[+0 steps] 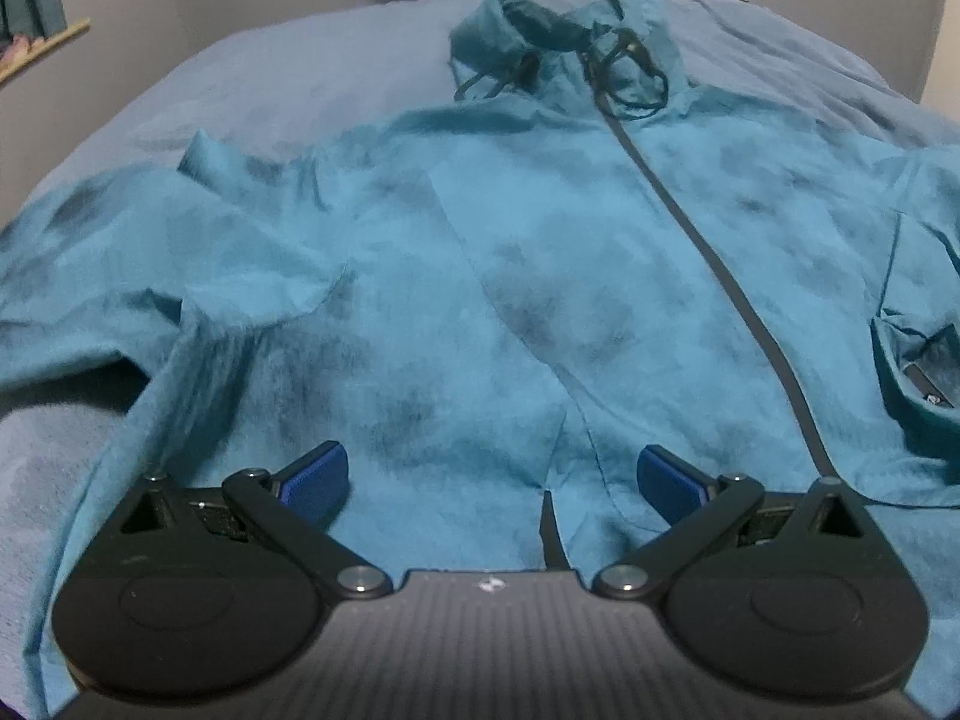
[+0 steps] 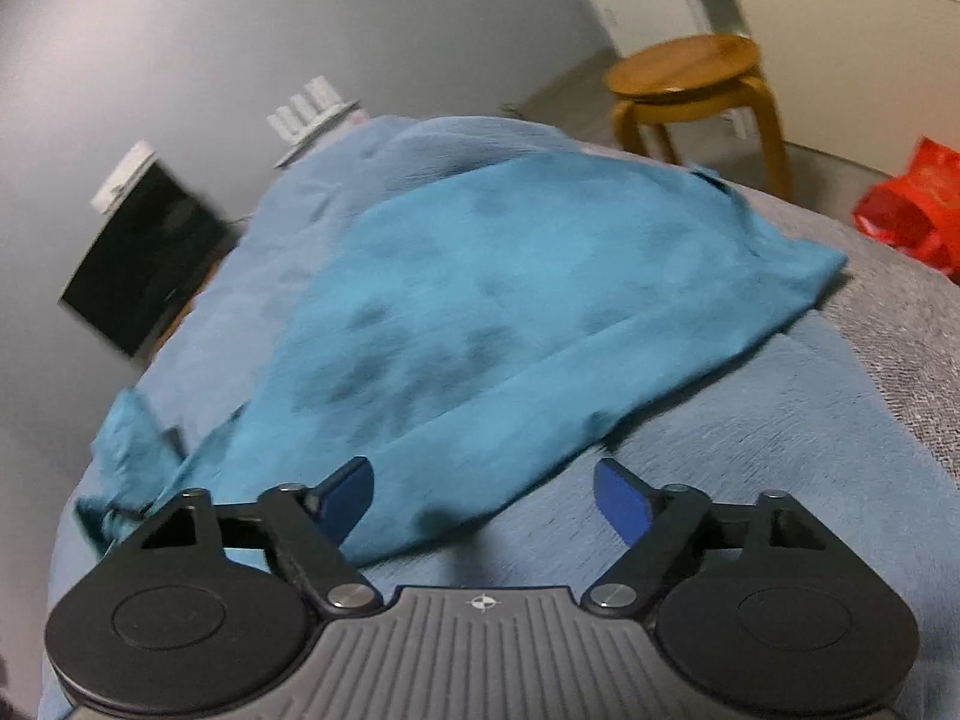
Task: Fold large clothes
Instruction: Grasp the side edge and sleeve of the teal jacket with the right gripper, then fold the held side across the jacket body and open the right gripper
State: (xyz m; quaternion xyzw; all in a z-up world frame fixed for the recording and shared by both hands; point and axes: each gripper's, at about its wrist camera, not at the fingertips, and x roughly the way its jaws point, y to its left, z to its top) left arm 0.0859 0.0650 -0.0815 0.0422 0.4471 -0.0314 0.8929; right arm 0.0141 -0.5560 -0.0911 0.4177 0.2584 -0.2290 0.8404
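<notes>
Jacket (image 1: pixel 510 240) sleeves cut off; right view blurred w/ motion.

Left tongs (image 1: pixel 492 477): ribbed grey body bearing a small white cross-in-circle mark, flanked by two round black discs. Black link arms pivot on silver screws and carry flat blue pads (image 1: pixel 318 474). Right tongs (image 2: pixel 483 495): same build, with grey ribbed housing, black discs, silver pivot screws, black linkages with triangular cut-outs, and blue pads (image 2: pixel 621 498).

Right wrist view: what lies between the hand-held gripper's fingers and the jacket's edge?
Almost nothing: the teal jacket edge already reaches between the open right hand-held gripper fingers, with only bare blue bed sheet beside it.
</notes>
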